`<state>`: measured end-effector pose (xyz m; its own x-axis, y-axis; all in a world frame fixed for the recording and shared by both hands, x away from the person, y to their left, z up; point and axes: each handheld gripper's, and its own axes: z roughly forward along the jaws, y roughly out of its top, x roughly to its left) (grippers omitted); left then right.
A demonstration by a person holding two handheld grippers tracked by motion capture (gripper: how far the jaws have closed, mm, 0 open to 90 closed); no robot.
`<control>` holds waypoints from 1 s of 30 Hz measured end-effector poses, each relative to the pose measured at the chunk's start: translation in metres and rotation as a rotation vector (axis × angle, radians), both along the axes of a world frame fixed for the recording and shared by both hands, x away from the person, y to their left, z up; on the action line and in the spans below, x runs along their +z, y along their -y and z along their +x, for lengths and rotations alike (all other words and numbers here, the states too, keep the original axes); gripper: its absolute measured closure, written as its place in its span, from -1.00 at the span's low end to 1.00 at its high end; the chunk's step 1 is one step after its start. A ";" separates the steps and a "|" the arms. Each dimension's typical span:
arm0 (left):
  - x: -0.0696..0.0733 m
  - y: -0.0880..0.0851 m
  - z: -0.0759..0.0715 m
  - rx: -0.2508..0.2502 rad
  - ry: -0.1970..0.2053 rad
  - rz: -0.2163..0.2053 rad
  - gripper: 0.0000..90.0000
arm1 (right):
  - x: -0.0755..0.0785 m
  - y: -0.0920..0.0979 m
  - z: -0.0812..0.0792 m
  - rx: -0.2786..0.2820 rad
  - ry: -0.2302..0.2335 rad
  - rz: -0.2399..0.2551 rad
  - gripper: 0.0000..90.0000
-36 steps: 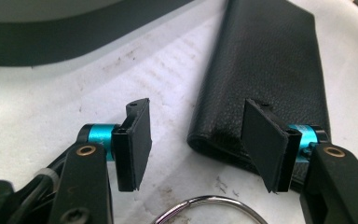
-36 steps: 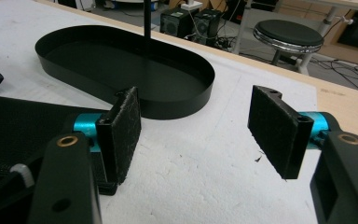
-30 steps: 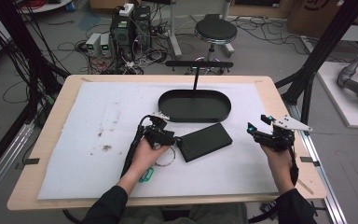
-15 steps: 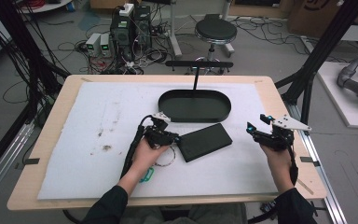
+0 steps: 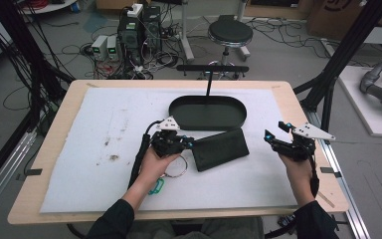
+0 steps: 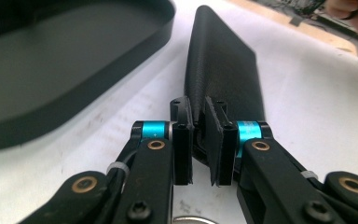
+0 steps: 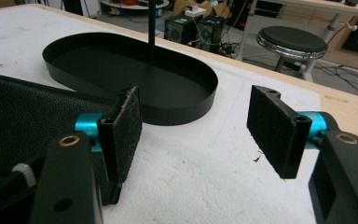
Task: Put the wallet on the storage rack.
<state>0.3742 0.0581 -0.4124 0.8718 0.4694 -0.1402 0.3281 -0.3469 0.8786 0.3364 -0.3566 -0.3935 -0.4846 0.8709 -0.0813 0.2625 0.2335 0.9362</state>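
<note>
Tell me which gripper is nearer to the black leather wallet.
Left. The left gripper has just been closing and now pinches the near edge of the wallet. The right gripper hangs open off the wallet's far end, apart from it.

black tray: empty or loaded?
Empty. The black tray shows a bare floor with just its own upright post; the black pouch lies outside it.

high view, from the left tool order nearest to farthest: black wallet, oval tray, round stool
1. black wallet: clamped at its near end in the left tool.
2. oval tray: just behind, mid-table.
3. round stool: on the floor beyond the table's far edge.
</note>
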 end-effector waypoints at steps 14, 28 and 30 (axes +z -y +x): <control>0.023 -0.014 -0.014 -0.122 0.235 -0.055 0.83 | -0.002 -0.012 0.003 0.210 -0.016 0.021 -0.27; 0.033 -0.031 -0.023 -0.231 0.269 -0.129 0.83 | -0.018 -0.049 0.024 0.435 -0.170 0.006 -0.40; 0.033 -0.033 -0.024 -0.239 0.271 -0.139 0.82 | -0.021 -0.053 0.027 0.472 -0.191 0.007 -0.40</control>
